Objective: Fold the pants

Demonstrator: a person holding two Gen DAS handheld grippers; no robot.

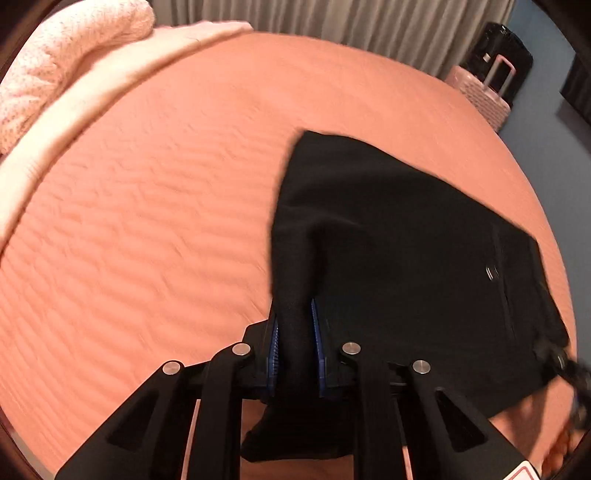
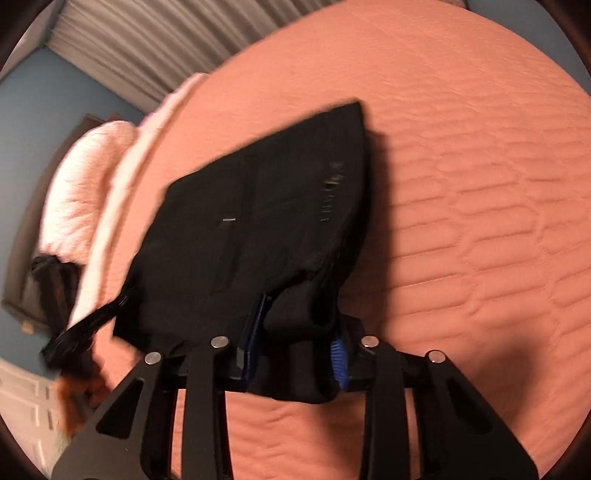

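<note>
Black pants [image 1: 399, 236] lie folded over on an orange quilted bed cover [image 1: 155, 192]. My left gripper [image 1: 295, 317] is shut on a bunched near edge of the fabric, lifting it off the bed. In the right wrist view the same pants [image 2: 258, 206] show a small logo and a pocket seam. My right gripper [image 2: 295, 325] is shut on another bunch of the near edge, held above the bed cover [image 2: 480, 221]. A black drawstring [image 2: 85, 325] hangs off the left side. Both views are motion-blurred.
A pink knitted blanket and pillow [image 1: 62, 62] lie at the bed's far left. Grey curtains [image 1: 332, 18] hang behind the bed. A pink suitcase [image 1: 480, 92] and a black one [image 1: 506, 48] stand on the floor at the back right.
</note>
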